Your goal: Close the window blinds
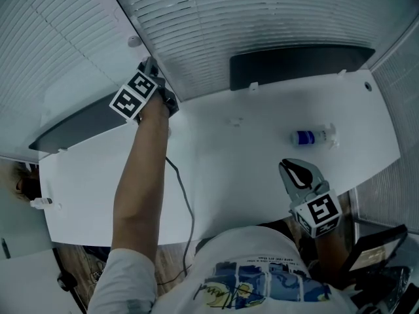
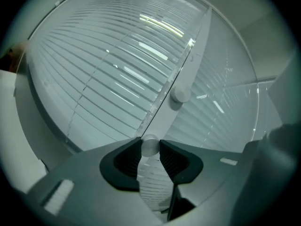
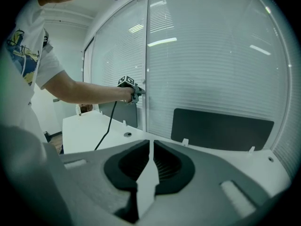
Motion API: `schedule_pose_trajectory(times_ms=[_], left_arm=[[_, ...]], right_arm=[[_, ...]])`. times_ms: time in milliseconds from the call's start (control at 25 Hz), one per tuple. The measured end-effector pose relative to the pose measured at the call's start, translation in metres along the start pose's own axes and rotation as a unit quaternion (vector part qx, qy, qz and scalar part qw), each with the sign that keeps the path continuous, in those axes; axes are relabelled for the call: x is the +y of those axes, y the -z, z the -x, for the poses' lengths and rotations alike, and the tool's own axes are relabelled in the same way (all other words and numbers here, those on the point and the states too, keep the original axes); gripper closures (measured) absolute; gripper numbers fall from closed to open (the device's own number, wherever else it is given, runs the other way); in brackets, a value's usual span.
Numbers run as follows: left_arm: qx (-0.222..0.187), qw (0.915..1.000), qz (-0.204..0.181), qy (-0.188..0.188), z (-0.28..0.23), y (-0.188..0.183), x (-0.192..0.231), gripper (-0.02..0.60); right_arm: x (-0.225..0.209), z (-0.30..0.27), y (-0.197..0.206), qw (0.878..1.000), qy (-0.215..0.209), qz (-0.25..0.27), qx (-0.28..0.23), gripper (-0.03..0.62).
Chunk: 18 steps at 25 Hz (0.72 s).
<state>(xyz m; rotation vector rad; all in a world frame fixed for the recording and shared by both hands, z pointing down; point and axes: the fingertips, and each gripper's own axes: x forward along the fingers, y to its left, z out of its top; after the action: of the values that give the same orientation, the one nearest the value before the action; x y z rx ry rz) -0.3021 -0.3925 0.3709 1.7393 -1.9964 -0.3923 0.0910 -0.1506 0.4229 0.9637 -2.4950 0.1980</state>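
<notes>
Left gripper (image 2: pixel 150 147) outstretched, jaws clamped; right gripper (image 3: pixel 151 147) low, jaws together.

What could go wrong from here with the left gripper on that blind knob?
The left gripper pinches the small round knob only at its pad tips, so it may slip off when turned. The cable below that arm trails across the desk and could snag. The right gripper, shut and empty, sits near the bottle and might knock it.

A bottle (image 1: pixel 308 137) lies on the desk (image 1: pixel 229 175), a panel (image 1: pixel 298 64) between it and the blinds (image 1: pixel 262 18).
</notes>
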Motion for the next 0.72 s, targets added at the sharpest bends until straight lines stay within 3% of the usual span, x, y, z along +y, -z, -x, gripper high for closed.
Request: schedule_pose_trajectory(times_ms=[120,200,400,480,520,600,640,720], left_arm=[[0.003,0.9999,0.011,0.007,0.001,0.000,0.000,0.460],[0.007,0.9998,-0.015,0.006,0.002,0.000,-0.001,0.460],[0.026,0.9900,-0.139,0.003,0.001,0.000,-0.001,0.456],[0.023,0.9783,-0.206,-0.006,0.004,-0.007,-0.002,0.432],[0.021,0.9662,-0.257,-0.012,0.006,-0.010,-0.004,0.419],[0.020,0.9269,-0.374,-0.016,0.010,-0.010,-0.010,0.411],[0.022,0.9009,-0.433,-0.014,0.012,-0.007,-0.014,0.411],[0.029,0.8385,-0.544,-0.005,0.013,0.001,-0.020,0.411]], right_arm=[[0.000,0.000,0.001,1.000,0.000,0.000,-0.001,0.577],[0.001,0.001,0.001,1.000,0.000,0.000,-0.004,0.577],[0.002,0.000,0.000,1.000,-0.002,-0.001,-0.004,0.577],[0.002,0.000,0.001,1.000,-0.001,0.000,-0.004,0.577],[0.002,-0.001,0.001,1.000,-0.001,-0.001,-0.003,0.577],[0.002,-0.001,0.002,1.000,-0.002,-0.003,-0.003,0.577],[0.002,-0.002,0.001,1.000,-0.003,-0.003,-0.004,0.577],[0.004,-0.004,-0.002,1.000,-0.004,-0.002,-0.008,0.577]])
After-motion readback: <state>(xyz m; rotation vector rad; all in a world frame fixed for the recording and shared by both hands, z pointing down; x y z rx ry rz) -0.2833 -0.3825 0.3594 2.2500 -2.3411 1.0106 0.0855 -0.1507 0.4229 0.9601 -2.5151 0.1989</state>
